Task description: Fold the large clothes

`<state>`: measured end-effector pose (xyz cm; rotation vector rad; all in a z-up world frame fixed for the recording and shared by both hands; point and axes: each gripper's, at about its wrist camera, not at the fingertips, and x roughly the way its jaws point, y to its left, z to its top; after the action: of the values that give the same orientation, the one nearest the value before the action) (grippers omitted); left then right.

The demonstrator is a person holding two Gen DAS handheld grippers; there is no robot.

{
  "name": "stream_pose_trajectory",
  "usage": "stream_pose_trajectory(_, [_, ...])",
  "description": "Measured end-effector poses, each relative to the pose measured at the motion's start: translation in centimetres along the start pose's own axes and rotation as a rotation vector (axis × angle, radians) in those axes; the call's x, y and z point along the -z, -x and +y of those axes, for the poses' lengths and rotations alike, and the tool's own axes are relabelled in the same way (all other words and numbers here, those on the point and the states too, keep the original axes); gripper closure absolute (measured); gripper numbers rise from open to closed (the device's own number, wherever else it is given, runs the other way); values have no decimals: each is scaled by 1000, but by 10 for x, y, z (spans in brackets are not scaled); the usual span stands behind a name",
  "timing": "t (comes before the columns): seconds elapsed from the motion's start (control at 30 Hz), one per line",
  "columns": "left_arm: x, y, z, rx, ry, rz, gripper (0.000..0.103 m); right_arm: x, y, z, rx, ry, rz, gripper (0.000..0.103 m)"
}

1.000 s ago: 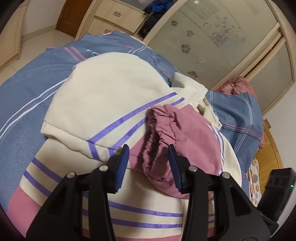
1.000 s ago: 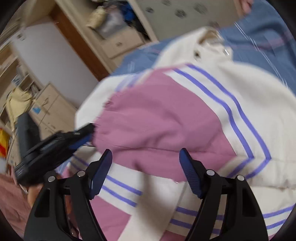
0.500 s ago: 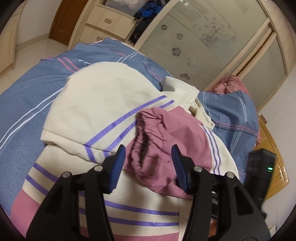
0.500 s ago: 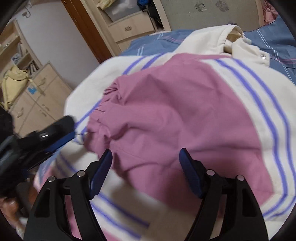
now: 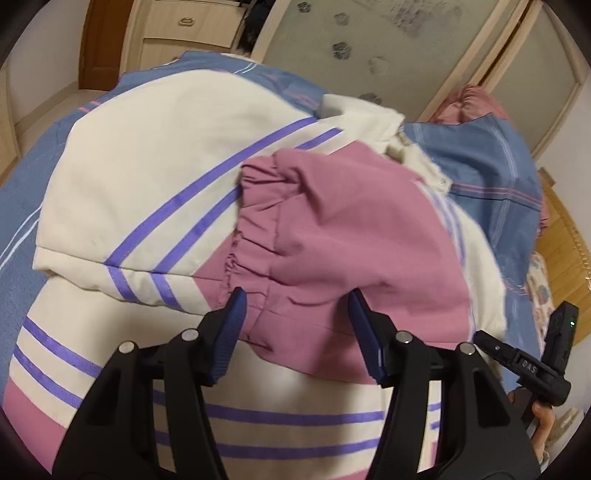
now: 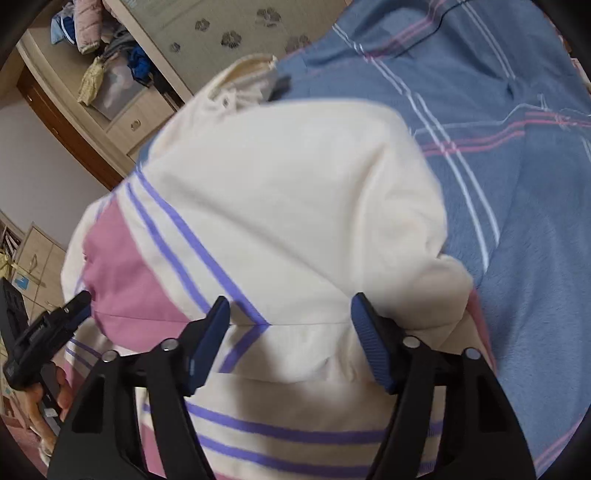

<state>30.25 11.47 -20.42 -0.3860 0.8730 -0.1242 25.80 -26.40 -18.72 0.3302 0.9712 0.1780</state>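
Observation:
A large cream jacket with purple stripes and pink panels lies on the bed; it also fills the right wrist view. Both sleeves are folded in over its body. The pink sleeve with a gathered cuff lies across the middle. My left gripper is open and empty, just above the pink sleeve's near edge. My right gripper is open and empty, over the folded cream sleeve. The left gripper shows in the right wrist view; the right gripper's body shows in the left wrist view.
The jacket rests on a blue plaid bedspread. A wardrobe with frosted sliding doors and wooden drawers stand beyond the bed. A pink pillow lies at the bed's head. A wooden bed frame is at the right.
My left gripper has moved closer over the pink sleeve. My right gripper has swung right, from over the pink sleeve to over the cream sleeve. Both stayed open.

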Motion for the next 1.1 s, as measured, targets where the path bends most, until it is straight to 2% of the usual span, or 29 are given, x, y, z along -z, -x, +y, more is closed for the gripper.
stream_pose_trajectory(0.1, [2, -6, -5, -99, -50, -3, 42, 2, 0, 20, 69, 46, -15, 35])
stream_pose_trajectory(0.13, [1, -7, -4, -103, -49, 0, 42, 3, 5, 22, 77, 49, -19, 35])
stream_pose_trajectory(0.23, [-1, -7, 7, -69, 2, 14, 41, 8, 32, 28, 65, 41, -94, 35])
stream_pose_trajectory(0.27, [-2, -7, 11, -53, 20, 19, 41, 11, 37, 23, 85, 40, -110, 35])
stream_pose_trajectory(0.3, [-1, -6, 13, -45, 29, 21, 41, 10, 34, 17, 99, 40, -104, 35])
stream_pose_trajectory(0.4, [0, -8, 10, -51, 16, 25, 41, 12, 5, 8, 113, 64, -7, 35])
stream_pose_trajectory(0.5, [0, 0, 6, -60, 7, 13, 42, 13, 10, 22, 168, 111, -23, 34])
stream_pose_trajectory(0.57, [-4, 19, 6, -29, 13, -32, 42, 8, 27, 31, 57, 79, -51, 34])
stream_pose_trajectory(0.63, [-7, 37, 10, -2, 19, -91, 34, -1, 39, 38, -40, 47, -82, 28])
stream_pose_trajectory(0.7, [-8, 46, 13, 3, 31, -128, 29, -19, 43, 47, -70, 43, -107, 26])
stream_pose_trajectory(0.8, [-6, 38, 18, 13, 49, -78, 29, -54, 34, 65, -85, 65, -107, 23])
stream_pose_trajectory(0.83, [-5, 34, 18, 9, 54, -62, 29, -73, 28, 73, -94, 79, -111, 20])
stream_pose_trajectory(0.9, [-2, 28, 19, 7, 71, -29, 29, -106, 15, 84, -95, 92, -125, 5])
stream_pose_trajectory(0.97, [-2, 23, 20, 28, 86, -8, 29, -149, -9, 91, -111, 81, -112, 4])
stream_pose_trajectory(1.1, [-3, 22, 21, 28, 86, -8, 28, -227, -72, 86, -121, -59, -62, 2])
